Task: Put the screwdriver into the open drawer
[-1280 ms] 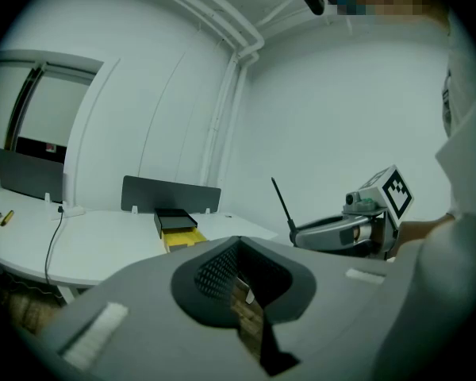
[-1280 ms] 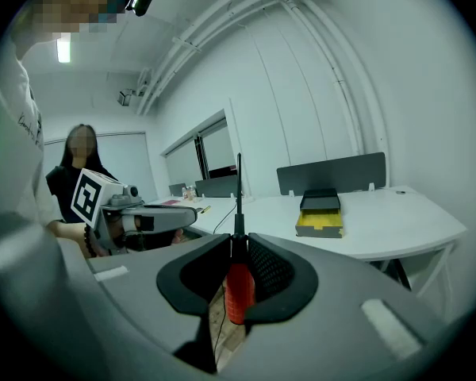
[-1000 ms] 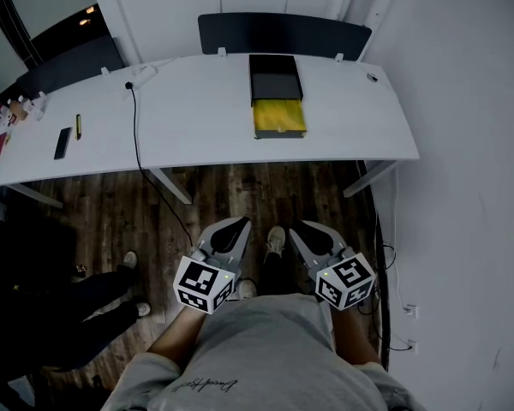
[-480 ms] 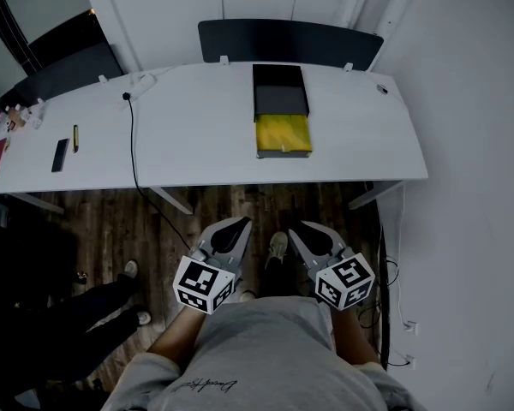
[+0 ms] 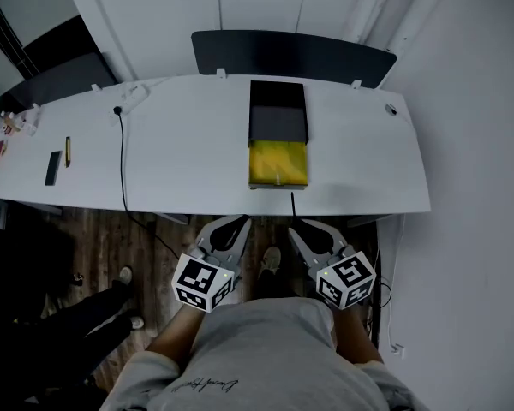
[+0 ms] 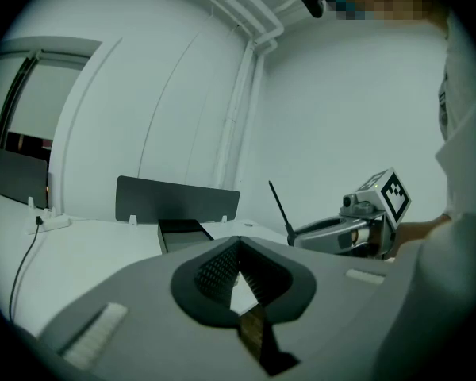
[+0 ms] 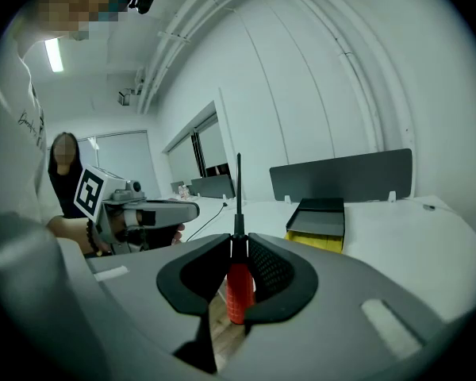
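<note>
A black drawer unit (image 5: 278, 111) stands on the white table (image 5: 180, 152), its yellow drawer (image 5: 277, 163) pulled open toward me. My right gripper (image 5: 296, 227) is shut on a screwdriver; the red handle (image 7: 239, 292) sits between the pads and the thin shaft (image 5: 293, 204) sticks out past the table's near edge. The yellow drawer (image 7: 316, 235) lies ahead and right of the shaft. My left gripper (image 5: 240, 222) hangs beside it on the left, short of the table, jaws shut with nothing in them. The left gripper view shows the screwdriver shaft (image 6: 280, 210) to its right.
A black cable (image 5: 122, 161) runs across the table's left part from a power strip (image 5: 133, 97). A phone (image 5: 51, 168) and a pen (image 5: 68, 151) lie further left. A dark partition (image 5: 291, 54) backs the table; a wall stands close on the right. Another person's legs (image 5: 68, 315) are at the left.
Both grippers have come forward together toward the table; its near edge is now just ahead of the fingertips and the screwdriver tip reaches over it. The grips are unchanged.
</note>
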Motion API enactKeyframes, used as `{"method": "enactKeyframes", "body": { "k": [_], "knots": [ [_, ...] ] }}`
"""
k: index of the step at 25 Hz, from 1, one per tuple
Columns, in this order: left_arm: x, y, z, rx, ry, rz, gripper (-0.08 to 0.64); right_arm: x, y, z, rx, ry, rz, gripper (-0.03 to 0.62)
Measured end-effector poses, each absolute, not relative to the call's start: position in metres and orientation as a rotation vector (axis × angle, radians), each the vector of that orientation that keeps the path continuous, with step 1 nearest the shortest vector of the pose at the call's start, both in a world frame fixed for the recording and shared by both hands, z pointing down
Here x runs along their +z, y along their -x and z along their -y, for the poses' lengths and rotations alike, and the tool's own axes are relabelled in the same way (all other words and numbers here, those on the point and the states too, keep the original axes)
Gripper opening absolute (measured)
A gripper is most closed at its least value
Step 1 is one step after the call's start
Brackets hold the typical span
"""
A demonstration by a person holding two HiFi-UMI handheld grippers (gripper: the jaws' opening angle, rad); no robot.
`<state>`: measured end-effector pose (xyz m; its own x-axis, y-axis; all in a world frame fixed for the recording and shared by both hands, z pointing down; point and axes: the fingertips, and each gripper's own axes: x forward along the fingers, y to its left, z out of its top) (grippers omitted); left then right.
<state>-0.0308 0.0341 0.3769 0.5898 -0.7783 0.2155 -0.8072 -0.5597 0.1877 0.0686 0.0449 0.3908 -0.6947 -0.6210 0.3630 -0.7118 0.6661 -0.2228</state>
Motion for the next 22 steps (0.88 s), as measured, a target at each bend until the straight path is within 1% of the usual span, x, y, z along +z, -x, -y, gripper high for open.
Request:
{"method": "enactKeyframes", "body": {
  "k": [12,22],
  "knots": [
    [0.369,0.005,0.061,0.158,-2.504,1.397,0.002,0.387,-0.097,0.056,0.499,-0.954,2.66,0.084],
    [0.372,-0.001,0.087,0.179,-2.477,1.439,0.002,0.39,-0.105,0.085,0.501,-0.917,2.673,0.084]
  ]
}}
